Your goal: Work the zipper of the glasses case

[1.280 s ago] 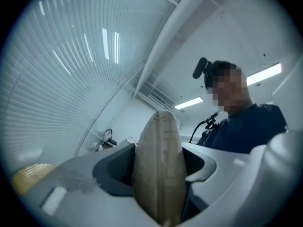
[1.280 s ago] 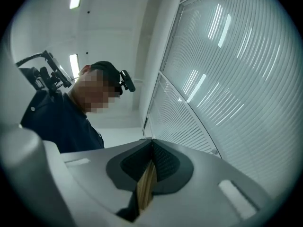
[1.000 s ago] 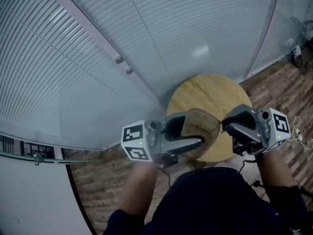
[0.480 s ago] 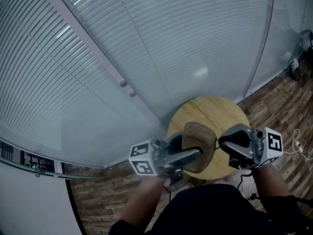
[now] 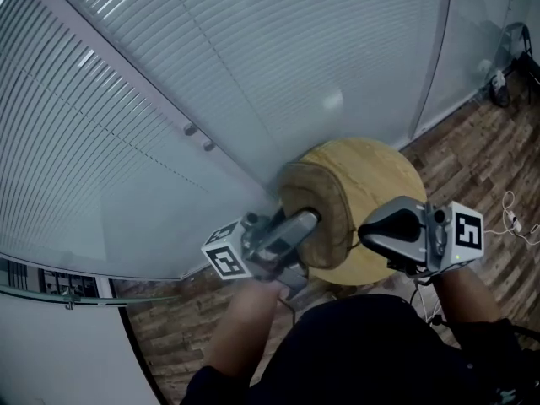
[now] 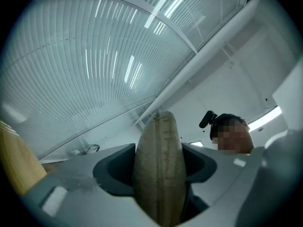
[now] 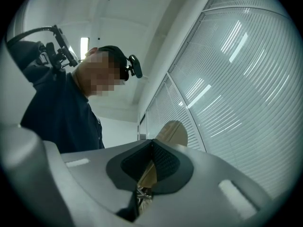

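The tan fabric glasses case (image 5: 325,194) is lifted above the round wooden table (image 5: 384,175) and stands on edge. My left gripper (image 5: 315,218) is shut on it; in the left gripper view the case (image 6: 158,164) fills the gap between both dark pads (image 6: 113,169). My right gripper (image 5: 364,232) sits at the case's right edge, jaws shut. In the right gripper view a small metal zipper pull (image 7: 143,194) is pinched low between the pads (image 7: 165,162), and the case (image 7: 173,131) rises beyond them.
A glass wall with blinds (image 5: 253,57) curves behind the table. Wood-plank floor (image 5: 472,142) lies to the right, with white cables (image 5: 515,226) on it. The person's dark clothing (image 5: 363,353) fills the bottom of the head view.
My left gripper has risen and rolled, turning the case from lying fairly flat to standing on edge. The right gripper has stayed beside the case's right edge.
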Action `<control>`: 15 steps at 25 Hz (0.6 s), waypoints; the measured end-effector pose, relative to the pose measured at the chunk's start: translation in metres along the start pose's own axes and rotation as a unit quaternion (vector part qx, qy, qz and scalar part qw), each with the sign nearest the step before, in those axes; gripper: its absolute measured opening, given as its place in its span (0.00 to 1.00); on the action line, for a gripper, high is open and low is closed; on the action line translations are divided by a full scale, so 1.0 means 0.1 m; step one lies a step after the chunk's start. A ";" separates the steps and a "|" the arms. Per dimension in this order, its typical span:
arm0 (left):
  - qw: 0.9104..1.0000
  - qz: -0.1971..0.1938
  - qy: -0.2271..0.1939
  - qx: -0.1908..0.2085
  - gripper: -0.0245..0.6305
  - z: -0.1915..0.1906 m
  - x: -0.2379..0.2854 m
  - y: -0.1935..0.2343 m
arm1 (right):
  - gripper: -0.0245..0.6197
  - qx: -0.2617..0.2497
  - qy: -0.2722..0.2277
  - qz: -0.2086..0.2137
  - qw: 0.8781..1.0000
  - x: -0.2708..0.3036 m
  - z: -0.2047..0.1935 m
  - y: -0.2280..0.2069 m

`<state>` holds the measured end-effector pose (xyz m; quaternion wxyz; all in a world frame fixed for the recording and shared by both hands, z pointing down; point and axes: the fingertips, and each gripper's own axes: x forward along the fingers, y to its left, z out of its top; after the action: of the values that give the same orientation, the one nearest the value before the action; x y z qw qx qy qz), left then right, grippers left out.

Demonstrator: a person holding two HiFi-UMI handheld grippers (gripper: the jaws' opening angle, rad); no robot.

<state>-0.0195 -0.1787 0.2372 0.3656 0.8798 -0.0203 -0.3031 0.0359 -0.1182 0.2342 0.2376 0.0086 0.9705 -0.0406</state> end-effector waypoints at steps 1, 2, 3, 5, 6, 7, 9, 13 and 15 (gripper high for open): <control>1.000 -0.001 -0.003 -0.002 0.48 0.02 0.01 0.01 | 0.05 0.003 0.000 -0.001 1.000 0.00 -0.03 0.02; 1.000 -0.001 -0.003 -0.003 0.48 0.03 0.03 0.01 | 0.05 0.007 -0.003 -0.004 1.000 -0.01 -0.04 0.03; 1.000 -0.001 -0.003 -0.004 0.48 0.04 0.05 0.01 | 0.05 0.009 -0.005 -0.006 1.000 -0.03 -0.05 0.04; 1.000 0.000 -0.012 -0.009 0.48 0.08 0.09 0.03 | 0.05 0.009 -0.003 -0.005 1.000 -0.05 -0.08 0.06; 1.000 0.002 -0.021 -0.014 0.48 0.10 0.10 0.04 | 0.05 0.008 0.000 -0.005 1.000 -0.06 -0.10 0.08; 0.999 0.005 -0.031 -0.019 0.48 0.12 0.11 0.05 | 0.05 0.009 0.002 -0.006 1.000 -0.07 -0.13 0.10; 0.999 0.011 -0.047 -0.024 0.48 0.18 0.19 0.06 | 0.05 0.009 0.003 -0.013 1.000 -0.11 -0.15 0.13; 0.997 0.034 -0.067 -0.030 0.48 0.23 0.39 0.13 | 0.05 0.004 -0.007 -0.029 1.000 -0.20 -0.09 0.10; 0.994 0.054 -0.081 -0.040 0.48 0.24 0.43 0.20 | 0.05 -0.002 -0.014 -0.036 0.999 -0.24 -0.04 0.06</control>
<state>0.0061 -0.2191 0.2151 0.4132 0.8349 -0.0855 -0.3533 0.0557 -0.1114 0.2486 0.2492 -0.0276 0.9669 -0.0478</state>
